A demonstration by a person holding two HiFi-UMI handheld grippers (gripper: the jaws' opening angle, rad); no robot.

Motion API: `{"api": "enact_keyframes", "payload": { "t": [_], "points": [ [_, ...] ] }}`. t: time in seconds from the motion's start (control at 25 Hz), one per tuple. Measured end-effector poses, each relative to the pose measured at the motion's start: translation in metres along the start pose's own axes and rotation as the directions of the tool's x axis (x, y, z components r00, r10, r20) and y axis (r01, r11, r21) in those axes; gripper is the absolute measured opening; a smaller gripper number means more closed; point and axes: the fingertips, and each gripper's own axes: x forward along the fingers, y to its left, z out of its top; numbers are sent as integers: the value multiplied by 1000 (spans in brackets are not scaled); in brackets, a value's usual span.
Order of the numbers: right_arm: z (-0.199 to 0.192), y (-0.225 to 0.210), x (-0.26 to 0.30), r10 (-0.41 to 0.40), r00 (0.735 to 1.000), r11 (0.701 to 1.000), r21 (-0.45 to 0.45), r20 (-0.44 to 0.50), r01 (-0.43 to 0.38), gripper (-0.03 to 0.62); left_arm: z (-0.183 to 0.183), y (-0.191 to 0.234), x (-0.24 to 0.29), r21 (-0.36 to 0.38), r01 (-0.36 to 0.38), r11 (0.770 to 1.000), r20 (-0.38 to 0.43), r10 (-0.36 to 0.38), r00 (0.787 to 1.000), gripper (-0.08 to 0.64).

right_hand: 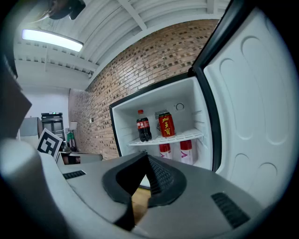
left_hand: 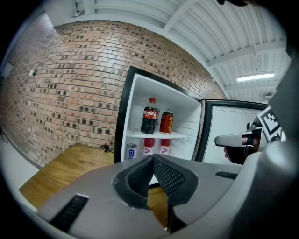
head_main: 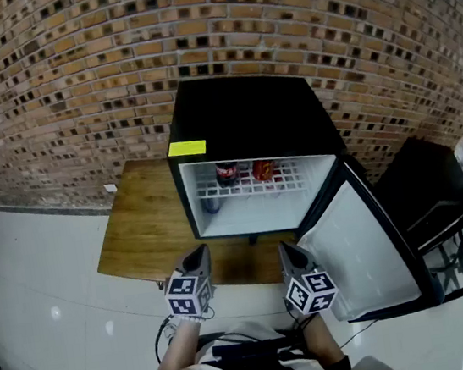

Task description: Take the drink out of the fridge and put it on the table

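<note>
A black mini fridge [head_main: 248, 122] stands open on a low wooden table [head_main: 145, 228]. On its upper wire shelf stand a dark cola bottle [head_main: 226, 174] [left_hand: 150, 119] [right_hand: 143, 126] and, to its right, a red can [head_main: 264, 170] [left_hand: 166, 122] [right_hand: 166, 124]. My left gripper [head_main: 199, 258] [left_hand: 152, 158] and right gripper [head_main: 289, 254] [right_hand: 145, 161] hover side by side over the table's front edge, well short of the fridge. Both point at the fridge's open front. Each has its jaws shut, with nothing between them.
The fridge door [head_main: 364, 242] swings out to the right, close beside my right gripper. The lower compartment holds two red-and-white cans [left_hand: 148, 145] [right_hand: 186, 150] and a blue-and-white can [left_hand: 132, 151]. A black cart [head_main: 438, 193] stands at the far right. A brick wall is behind.
</note>
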Motion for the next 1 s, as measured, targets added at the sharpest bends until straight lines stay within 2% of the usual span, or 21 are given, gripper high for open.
{"api": "enact_keyframes", "payload": {
  "t": [0.16, 0.28, 0.32, 0.48, 0.72, 1.0],
  "points": [
    [0, 0, 0, -2, 1000, 1000, -2, 0, 2, 11, 0, 1, 1, 5, -1, 1000, 14, 1, 1000, 0],
    [1, 0, -1, -5, 1000, 1000, -2, 2, 5, 11, 11, -2, 8, 35, 9, 999, 27, -10, 1000, 2],
    [2, -1, -1, -6, 1000, 1000, -1, 4, 6, 11, 18, -4, 12, 47, 15, 999, 33, -16, 999, 18],
    [5, -2, -3, -11, 1000, 1000, 1, 9, 11, 11, 50, -14, 43, 99, 27, 995, 70, -34, 997, 183],
    [7, -10, -5, -29, 999, 1000, 9, 23, 29, 11, 93, -23, 99, 142, -9, 990, 106, -6, 994, 332],
    [11, -22, -8, -51, 998, 999, 18, 36, 51, 11, 119, -20, 161, 127, -89, 988, 92, 78, 993, 403]
  ]
}}
